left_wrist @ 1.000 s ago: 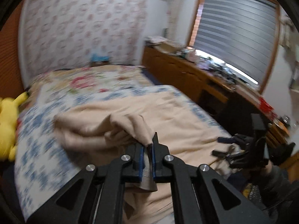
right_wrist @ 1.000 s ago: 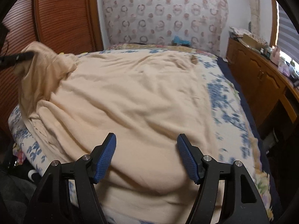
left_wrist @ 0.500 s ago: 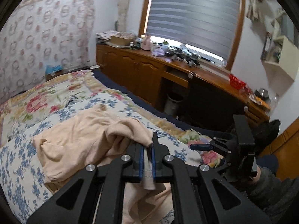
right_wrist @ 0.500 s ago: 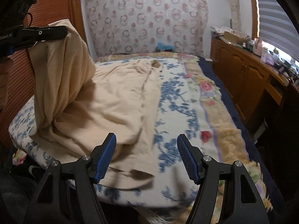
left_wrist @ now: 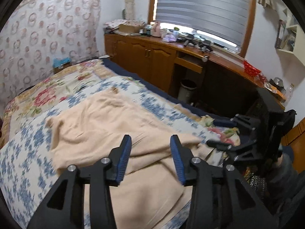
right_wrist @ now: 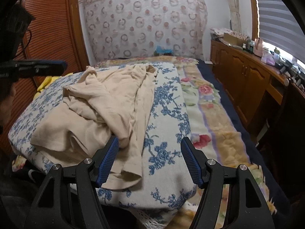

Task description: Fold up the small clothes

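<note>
- The left gripper (left_wrist: 150, 158) is held with jaws apart, nothing gripped.
- The right gripper (right_wrist: 149, 159) is likewise held open.
- The garment (right_wrist: 106, 103), seemingly half folded, is spread on the bed (right_wrist: 167, 114) ahead of both jaws.

Ahead of me spreads a bed under a blue-and-white floral blanket (right_wrist: 167, 114). At two o'clock runs a long brown wooden cabinet (left_wrist: 152, 61), its tabletop cluttered under a grey slatted window blind (left_wrist: 202, 9). At ten o'clock stands a reddish louvred wooden door (right_wrist: 51, 38).
</note>
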Demonstrator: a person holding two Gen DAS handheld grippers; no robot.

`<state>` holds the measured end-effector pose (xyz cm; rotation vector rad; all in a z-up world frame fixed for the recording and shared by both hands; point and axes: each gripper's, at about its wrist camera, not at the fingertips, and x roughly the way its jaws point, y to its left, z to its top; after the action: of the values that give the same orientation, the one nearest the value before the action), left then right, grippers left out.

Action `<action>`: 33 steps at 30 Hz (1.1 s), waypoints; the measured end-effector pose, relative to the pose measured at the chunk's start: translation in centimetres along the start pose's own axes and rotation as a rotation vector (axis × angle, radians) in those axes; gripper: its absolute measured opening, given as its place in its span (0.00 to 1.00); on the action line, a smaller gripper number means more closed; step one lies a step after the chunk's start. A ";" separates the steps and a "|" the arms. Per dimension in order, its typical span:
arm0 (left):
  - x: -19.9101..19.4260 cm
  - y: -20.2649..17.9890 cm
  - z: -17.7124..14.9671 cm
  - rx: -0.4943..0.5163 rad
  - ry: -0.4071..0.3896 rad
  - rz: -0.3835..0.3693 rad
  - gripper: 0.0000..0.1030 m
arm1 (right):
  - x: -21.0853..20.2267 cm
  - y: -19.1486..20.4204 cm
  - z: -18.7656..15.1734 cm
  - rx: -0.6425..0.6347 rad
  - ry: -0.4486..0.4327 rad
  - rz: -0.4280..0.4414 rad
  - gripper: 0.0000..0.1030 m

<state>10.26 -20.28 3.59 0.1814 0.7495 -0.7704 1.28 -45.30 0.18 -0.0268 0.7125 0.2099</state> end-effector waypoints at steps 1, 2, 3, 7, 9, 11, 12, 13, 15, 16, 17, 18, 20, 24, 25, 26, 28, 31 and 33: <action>-0.3 0.8 -0.5 -0.010 -0.001 0.017 0.48 | 0.1 0.2 0.3 -0.004 -0.002 0.003 0.67; -0.3 1.3 -1.0 -0.016 -0.001 0.029 0.52 | 0.1 0.4 0.4 -0.007 -0.004 0.007 0.67; -0.7 2.2 -1.8 -0.031 0.000 0.048 0.52 | 0.1 0.8 0.7 -0.013 -0.006 0.014 0.67; -1.7 5.4 -5.0 -0.096 0.013 0.103 0.53 | 1.1 2.2 1.9 -0.049 -0.006 0.034 0.67; -2.2 7.3 -7.0 -0.143 0.023 0.142 0.53 | 1.6 3.1 2.5 -0.071 -0.007 0.048 0.67; -2.7 9.0 -8.9 -0.189 0.034 0.181 0.53 | 2.1 4.0 3.1 -0.093 -0.008 0.062 0.67; -2.8 9.7 -9.6 -0.204 0.038 0.193 0.53 | 2.5 4.7 3.5 -0.108 -0.009 0.074 0.67; -3.1 10.4 -10.4 -0.223 0.043 0.210 0.53 | 2.8 5.3 4.0 -0.122 -0.008 0.086 0.67; -3.5 11.4 -11.7 -0.250 0.048 0.243 0.53 | 3.5 6.3 4.7 -0.147 -0.006 0.107 0.67; -3.7 11.9 -12.2 -0.260 0.052 0.254 0.53 | 4.0 6.9 5.2 -0.162 -0.002 0.119 0.67; -3.8 12.4 -12.6 -0.268 0.055 0.261 0.53 | 4.5 7.7 5.7 -0.178 0.000 0.132 0.67; -4.0 12.8 -13.2 -0.277 0.057 0.270 0.53 | 4.9 8.3 6.1 -0.192 0.001 0.144 0.67; -4.2 13.5 -13.9 -0.292 0.057 0.284 0.53 | 5.8 9.8 7.1 -0.218 0.005 0.170 0.67; -4.7 14.5 -15.1 -0.317 0.052 0.304 0.53 | 7.6 13.0 9.1 -0.280 0.018 0.224 0.67; -4.8 14.6 -15.3 -0.319 0.047 0.307 0.53 | 8.1 13.8 9.5 -0.297 0.026 0.234 0.67; -4.9 14.6 -15.3 -0.321 0.042 0.308 0.53 | 8.7 14.6 9.9 -0.314 0.034 0.244 0.67; -5.3 14.7 -15.4 -0.321 0.035 0.310 0.53 | 9.8 15.9 10.4 -0.343 0.051 0.260 0.67; -5.8 14.6 -15.4 -0.315 0.022 0.322 0.53 | 11.7 17.5 11.2 -0.365 0.088 0.286 0.67; -6.1 14.6 -15.4 -0.312 0.012 0.328 0.53 | 13.1 18.7 11.7 -0.375 0.115 0.303 0.67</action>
<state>8.98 -0.04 -5.21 0.0243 0.8161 -0.3356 14.81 -23.53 1.39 -0.2918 0.7819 0.6345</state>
